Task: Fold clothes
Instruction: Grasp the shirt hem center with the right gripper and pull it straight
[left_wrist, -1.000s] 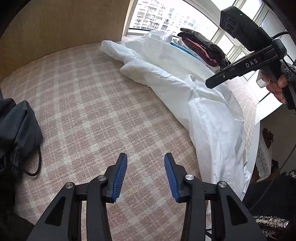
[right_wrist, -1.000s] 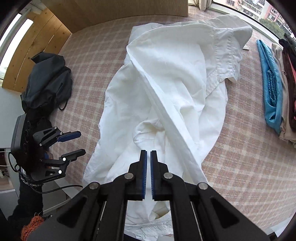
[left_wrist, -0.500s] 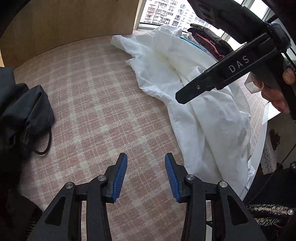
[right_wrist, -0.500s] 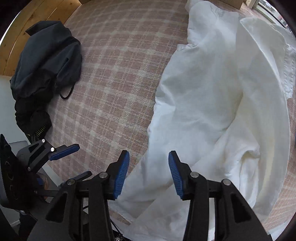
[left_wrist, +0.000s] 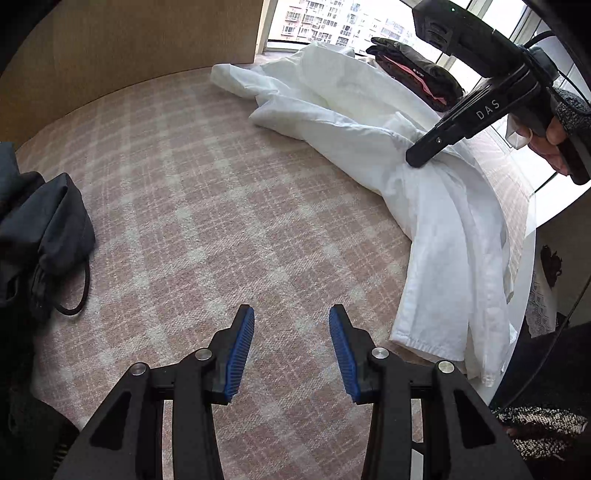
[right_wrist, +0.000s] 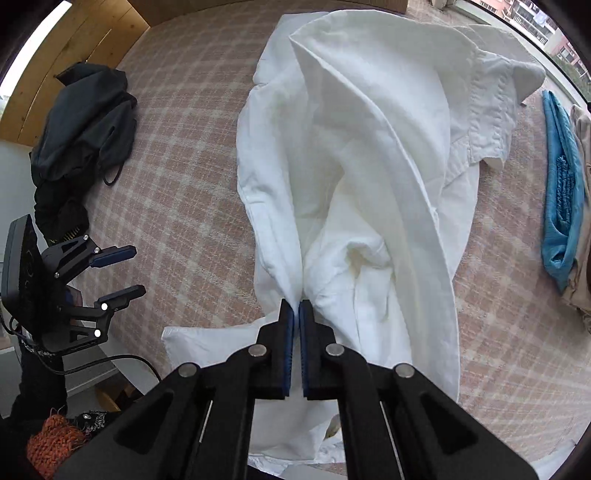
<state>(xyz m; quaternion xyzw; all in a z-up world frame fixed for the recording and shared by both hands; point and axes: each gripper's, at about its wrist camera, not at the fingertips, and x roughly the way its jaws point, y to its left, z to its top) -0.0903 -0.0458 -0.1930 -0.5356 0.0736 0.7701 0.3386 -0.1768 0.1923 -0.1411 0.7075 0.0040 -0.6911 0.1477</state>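
Right black two-finger gripper with blue pads (right_wrist: 296, 314) is clenched on a pinch of the crumpled white cotton shirt (right_wrist: 369, 166), fabric bunched between the closed jaws and pulled up slightly. The shirt lies spread across the pink-and-cream plaid fabric surface (left_wrist: 207, 221), collar end toward the window, one sleeve (left_wrist: 439, 280) trailing toward the near edge. Left black two-finger gripper with blue pads (left_wrist: 291, 347) is released, jaws wide apart, hovering over bare plaid, well apart from the shirt. Dark grey bag with a strap loop (left_wrist: 48, 236) sits at left. Folded blue garment (right_wrist: 561, 195) lies at right, beside what looks like other stacked clothes, edge blurred.
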